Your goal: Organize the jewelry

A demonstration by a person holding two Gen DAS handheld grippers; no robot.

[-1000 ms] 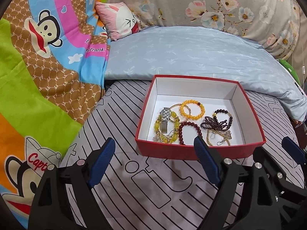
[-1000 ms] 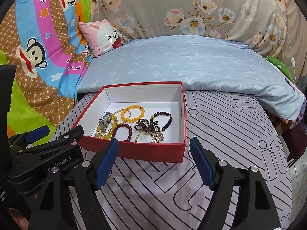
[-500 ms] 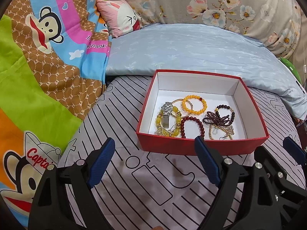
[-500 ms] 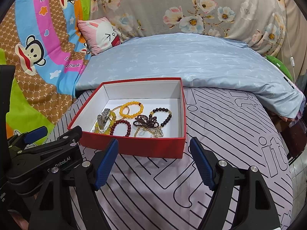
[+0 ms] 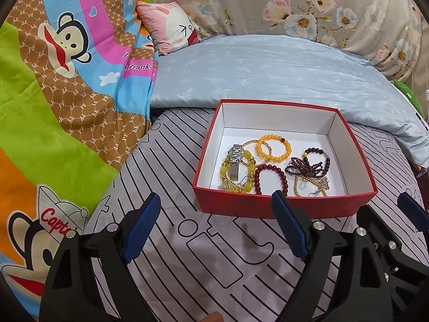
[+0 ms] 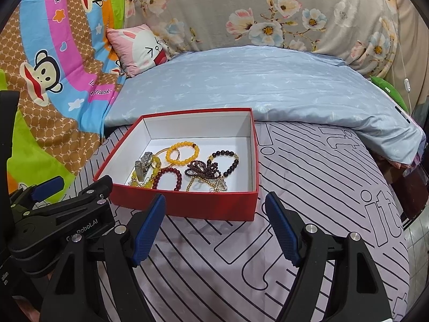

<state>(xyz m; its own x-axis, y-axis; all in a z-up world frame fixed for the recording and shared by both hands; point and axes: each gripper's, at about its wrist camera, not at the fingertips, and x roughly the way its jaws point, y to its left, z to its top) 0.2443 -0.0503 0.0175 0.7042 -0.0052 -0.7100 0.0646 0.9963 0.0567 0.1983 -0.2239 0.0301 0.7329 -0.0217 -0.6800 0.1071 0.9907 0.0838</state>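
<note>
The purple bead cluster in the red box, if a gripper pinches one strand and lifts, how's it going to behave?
The purple bead cluster is several thin loops bunched together, so it would probably hang limp and dangle. It lies against the gold chain and a dark bead bracelet, so those may drag along. The small round beads could slip between the fingers.

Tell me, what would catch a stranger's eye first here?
Probably the red box on the striped sheet, holding a tangle of bead bracelets, among them an orange bracelet and a silver watch. Then the loud monkey-print quilt on the left.
</note>
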